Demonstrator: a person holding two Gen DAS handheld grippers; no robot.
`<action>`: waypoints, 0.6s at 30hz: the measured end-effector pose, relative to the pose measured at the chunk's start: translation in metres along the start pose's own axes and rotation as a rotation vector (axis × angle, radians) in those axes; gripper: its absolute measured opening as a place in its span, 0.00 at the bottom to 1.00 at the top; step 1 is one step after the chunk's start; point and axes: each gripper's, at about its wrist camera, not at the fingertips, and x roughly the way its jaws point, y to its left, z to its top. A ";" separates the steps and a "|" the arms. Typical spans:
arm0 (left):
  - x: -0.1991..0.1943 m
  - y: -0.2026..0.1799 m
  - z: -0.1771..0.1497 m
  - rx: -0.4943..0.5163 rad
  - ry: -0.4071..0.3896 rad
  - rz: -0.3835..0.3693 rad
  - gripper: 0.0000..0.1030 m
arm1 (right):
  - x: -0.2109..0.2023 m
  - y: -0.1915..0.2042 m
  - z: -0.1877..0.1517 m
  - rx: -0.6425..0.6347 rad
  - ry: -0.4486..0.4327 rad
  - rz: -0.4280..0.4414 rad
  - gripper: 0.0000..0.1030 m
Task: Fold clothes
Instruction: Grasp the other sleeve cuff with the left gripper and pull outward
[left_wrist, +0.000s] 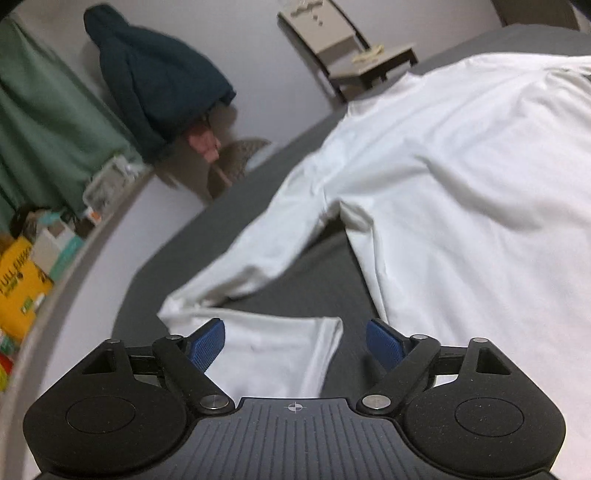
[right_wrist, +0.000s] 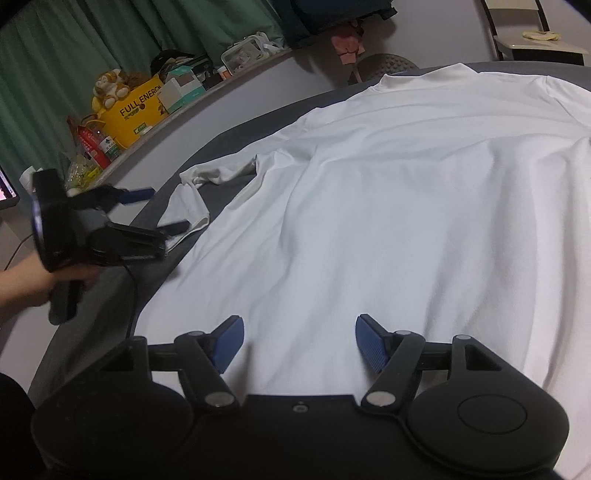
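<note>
A white long-sleeved shirt (left_wrist: 461, 177) lies spread flat on a dark grey bed (left_wrist: 328, 280), also seen wide across the right wrist view as the shirt (right_wrist: 388, 206). Its left sleeve (left_wrist: 266, 258) bends back on itself, the cuff end (left_wrist: 273, 354) lying between my left gripper's (left_wrist: 295, 347) open blue pads. The left gripper (right_wrist: 159, 210), held by a hand (right_wrist: 22, 280), hovers open just over the cuff (right_wrist: 188, 214). My right gripper (right_wrist: 299, 343) stands open above the shirt's hem, nothing between its fingers.
A grey ledge (right_wrist: 192, 107) along the bed's left side carries a yellow box (right_wrist: 136, 110), a plush toy (right_wrist: 109, 88), bottles and cartons. Green curtains (right_wrist: 74, 48) hang behind. A dark blue garment (left_wrist: 155, 77) hangs on the wall; a chair (left_wrist: 354, 51) stands at the far end.
</note>
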 end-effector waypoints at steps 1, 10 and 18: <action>0.004 -0.004 0.000 0.008 0.011 0.000 0.72 | 0.000 0.000 0.000 0.000 0.000 0.000 0.64; 0.015 -0.027 -0.017 0.164 0.061 -0.002 0.26 | 0.002 -0.002 0.001 0.001 0.000 0.006 0.65; -0.004 0.000 -0.025 0.020 -0.009 0.151 0.03 | 0.002 -0.003 0.002 0.000 -0.001 0.010 0.65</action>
